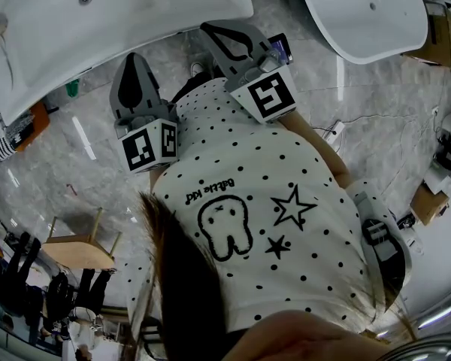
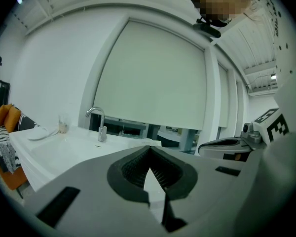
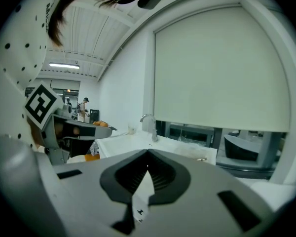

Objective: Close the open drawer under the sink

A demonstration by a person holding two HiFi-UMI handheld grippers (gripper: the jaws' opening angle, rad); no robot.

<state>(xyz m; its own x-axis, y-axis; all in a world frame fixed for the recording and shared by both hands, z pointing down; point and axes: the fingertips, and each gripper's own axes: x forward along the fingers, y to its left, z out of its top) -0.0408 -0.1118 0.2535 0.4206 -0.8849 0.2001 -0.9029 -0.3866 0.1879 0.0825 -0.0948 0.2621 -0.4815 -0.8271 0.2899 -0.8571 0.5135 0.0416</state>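
Pointing toward the white sink (image 1: 158,10) at eleven o'clock, the left gripper (image 1: 135,59) and right gripper (image 1: 210,28) both have jaws pressed together, holding nothing.

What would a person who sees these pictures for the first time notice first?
The left hand-held gripper and the right hand-held gripper, each with a black-and-white marker cube, are both shut and empty in front of the dotted white shirt. Beyond them, at the head view's upper left, lies a white sink with a faucet.
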